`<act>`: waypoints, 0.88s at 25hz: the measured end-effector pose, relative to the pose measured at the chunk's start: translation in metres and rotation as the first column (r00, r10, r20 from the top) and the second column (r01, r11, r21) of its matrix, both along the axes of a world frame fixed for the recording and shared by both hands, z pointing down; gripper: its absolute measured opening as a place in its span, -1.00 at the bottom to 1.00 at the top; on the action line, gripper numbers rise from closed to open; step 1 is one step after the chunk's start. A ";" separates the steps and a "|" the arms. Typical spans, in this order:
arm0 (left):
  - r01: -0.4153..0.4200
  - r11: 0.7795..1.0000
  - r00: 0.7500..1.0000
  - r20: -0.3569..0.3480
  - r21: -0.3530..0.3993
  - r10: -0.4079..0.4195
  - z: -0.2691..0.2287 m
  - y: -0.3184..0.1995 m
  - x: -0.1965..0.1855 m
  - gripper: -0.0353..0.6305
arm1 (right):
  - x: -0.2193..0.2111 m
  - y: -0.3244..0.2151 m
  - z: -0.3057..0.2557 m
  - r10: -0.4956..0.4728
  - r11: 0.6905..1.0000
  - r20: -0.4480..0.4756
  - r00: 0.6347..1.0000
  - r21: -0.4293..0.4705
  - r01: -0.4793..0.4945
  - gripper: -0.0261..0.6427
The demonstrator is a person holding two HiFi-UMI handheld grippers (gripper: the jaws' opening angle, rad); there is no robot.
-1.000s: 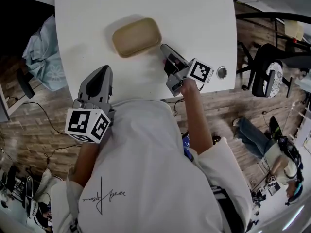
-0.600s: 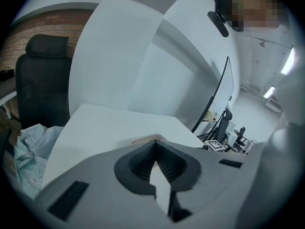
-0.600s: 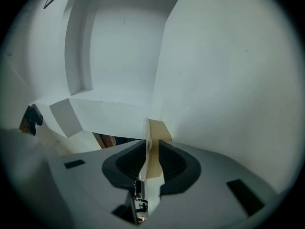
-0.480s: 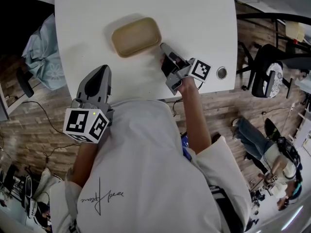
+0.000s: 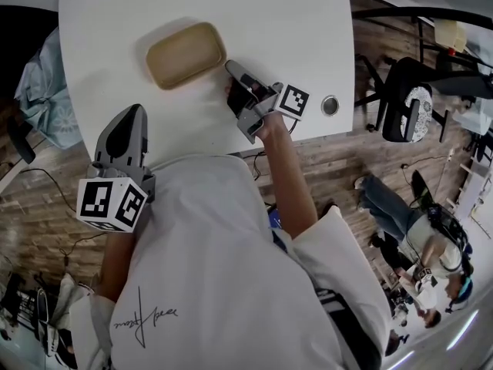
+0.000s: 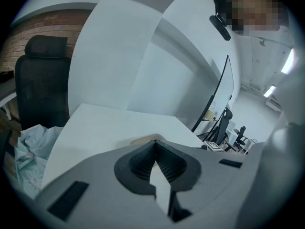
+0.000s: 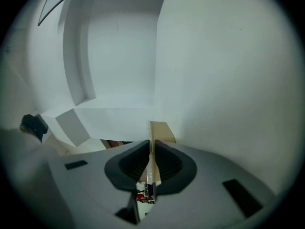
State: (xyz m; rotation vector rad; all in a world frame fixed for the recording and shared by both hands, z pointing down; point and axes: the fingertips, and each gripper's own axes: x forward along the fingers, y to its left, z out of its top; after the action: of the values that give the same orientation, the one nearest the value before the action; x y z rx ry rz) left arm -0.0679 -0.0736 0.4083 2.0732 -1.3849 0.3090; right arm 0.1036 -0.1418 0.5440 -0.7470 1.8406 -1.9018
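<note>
Firmly pinched at its right rim by the right gripper (image 5: 230, 68), a shallow tan tray with rounded corners (image 5: 183, 54) sits on the white table (image 5: 293, 21). Near the table's front edge, well apart from the tray, the left gripper (image 5: 131, 112) hovers with its jaws pressed together on nothing.

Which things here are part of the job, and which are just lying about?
In hand:
- tan rounded shallow tray
- right tongs, shut on its rim
- white table under it

Lying about:
- left tongs, shut, empty
- pale blue cloth
- black office chair
</note>
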 end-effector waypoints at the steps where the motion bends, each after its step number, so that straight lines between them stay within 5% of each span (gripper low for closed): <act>1: 0.000 1.000 1.000 0.001 0.000 0.000 0.000 0.000 0.000 -0.87 | 0.000 -0.001 -0.001 0.005 1.000 0.007 1.000 -0.001 -0.005 -0.80; 22: 0.004 1.000 1.000 -0.008 0.007 -0.004 -0.002 -0.001 0.003 -0.87 | -0.002 0.002 -0.008 -0.005 1.000 0.048 0.999 0.001 0.005 -0.89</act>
State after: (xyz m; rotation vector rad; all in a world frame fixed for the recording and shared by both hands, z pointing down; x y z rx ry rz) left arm -0.0644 -0.0749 0.4062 2.0755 -1.3868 0.2937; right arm 0.1019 -0.1396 0.5359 -0.6911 1.8161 -1.9054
